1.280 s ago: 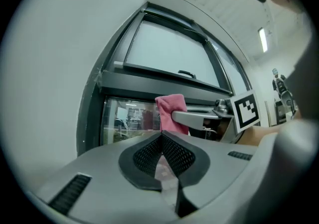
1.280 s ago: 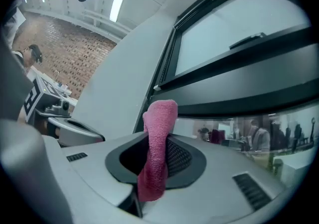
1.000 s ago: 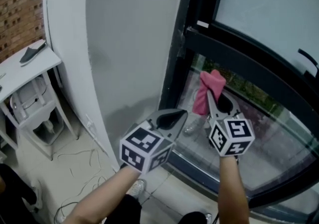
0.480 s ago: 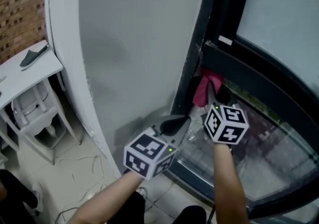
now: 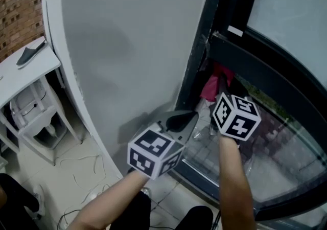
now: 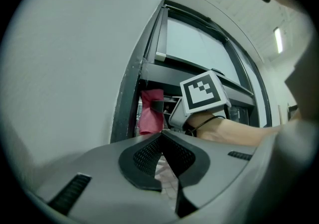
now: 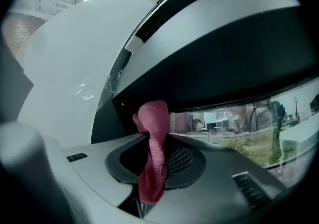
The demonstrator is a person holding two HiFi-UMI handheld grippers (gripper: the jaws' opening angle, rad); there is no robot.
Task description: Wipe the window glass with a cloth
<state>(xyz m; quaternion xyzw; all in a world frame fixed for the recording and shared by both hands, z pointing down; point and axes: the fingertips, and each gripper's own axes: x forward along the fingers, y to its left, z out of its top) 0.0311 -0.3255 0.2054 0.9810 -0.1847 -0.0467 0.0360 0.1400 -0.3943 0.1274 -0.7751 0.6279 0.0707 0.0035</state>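
A pink cloth (image 5: 213, 87) (image 7: 154, 156) (image 6: 150, 117) is clamped in my right gripper (image 5: 221, 82), which is shut on it. The cloth's top presses at the upper left corner of the lower window glass (image 5: 286, 147), just under the dark crossbar (image 5: 265, 73) and beside the dark vertical frame (image 5: 202, 55). My left gripper (image 5: 180, 121) (image 6: 162, 138) hangs lower and to the left, near the frame's foot, shut with nothing between its jaws.
A white wall (image 5: 127, 45) runs along the left of the window. A small white table (image 5: 28, 78) with a dark object on it stands at far left. Loose cables (image 5: 84, 173) lie on the pale floor. A frosted upper pane (image 5: 291, 9) sits above the crossbar.
My right gripper has carried the cloth left and up across the glass into the corner by the vertical frame. The left gripper has stayed low, shifting only slightly.
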